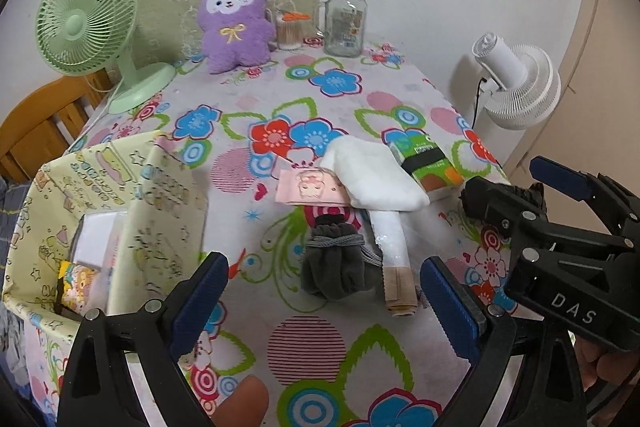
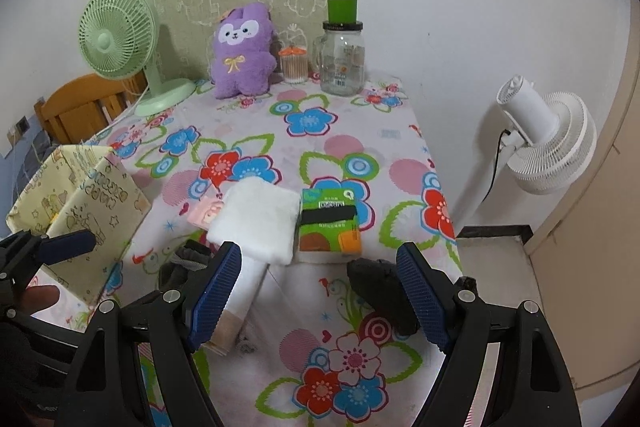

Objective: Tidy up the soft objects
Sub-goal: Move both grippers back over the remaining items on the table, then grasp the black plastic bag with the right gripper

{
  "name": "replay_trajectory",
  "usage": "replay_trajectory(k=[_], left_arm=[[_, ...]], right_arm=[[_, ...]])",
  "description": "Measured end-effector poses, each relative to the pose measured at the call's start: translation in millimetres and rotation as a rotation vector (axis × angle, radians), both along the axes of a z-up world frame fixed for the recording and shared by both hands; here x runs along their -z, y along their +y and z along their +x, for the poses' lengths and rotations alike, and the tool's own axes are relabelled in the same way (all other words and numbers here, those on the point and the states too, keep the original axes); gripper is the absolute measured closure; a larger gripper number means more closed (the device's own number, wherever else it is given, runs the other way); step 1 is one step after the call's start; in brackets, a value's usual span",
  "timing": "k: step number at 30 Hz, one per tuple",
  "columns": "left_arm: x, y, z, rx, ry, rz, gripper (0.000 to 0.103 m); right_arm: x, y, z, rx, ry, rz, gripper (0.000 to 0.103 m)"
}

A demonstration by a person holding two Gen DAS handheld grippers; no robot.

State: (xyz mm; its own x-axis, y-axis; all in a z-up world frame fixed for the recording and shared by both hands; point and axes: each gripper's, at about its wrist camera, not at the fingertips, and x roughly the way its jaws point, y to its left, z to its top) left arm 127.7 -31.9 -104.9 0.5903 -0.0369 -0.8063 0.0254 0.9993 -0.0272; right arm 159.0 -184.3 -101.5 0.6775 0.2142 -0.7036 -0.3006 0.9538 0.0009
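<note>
A small pile lies mid-table: a white folded towel, a pink packet, a green tissue pack, a grey sock bundle and a white roll with a beige end. My left gripper is open just short of the grey bundle, with nothing between its fingers. My right gripper is open too. A black bundle lies by the inner side of its right finger, and the left pad hangs over the white roll.
A yellow fabric box with items inside stands at the table's left edge. At the back are a purple plush, a green fan, a glass jar and a swab pot. A white floor fan stands right of the table.
</note>
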Motion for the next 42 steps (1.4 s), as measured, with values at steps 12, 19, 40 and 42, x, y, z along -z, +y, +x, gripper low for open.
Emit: replay_trajectory(k=[12, 19, 40, 42], left_arm=[[22.0, -13.6, 15.4, 0.01, 0.052, -0.011, 0.005], [37.4, -16.1, 28.3, 0.006, 0.087, -0.018, 0.005], [67.8, -17.0, 48.2, 0.0, 0.139, -0.036, 0.013], [67.7, -17.3, 48.0, -0.002, 0.133, -0.033, 0.016]], right_arm=[[17.9, -10.7, 9.6, 0.019, 0.035, 0.001, 0.021], [30.3, -13.3, 17.7, 0.023, 0.057, -0.003, 0.021], [39.0, -27.6, 40.3, 0.049, 0.038, -0.133, 0.02], [41.6, -33.0, 43.1, 0.057, 0.05, -0.133, 0.02]])
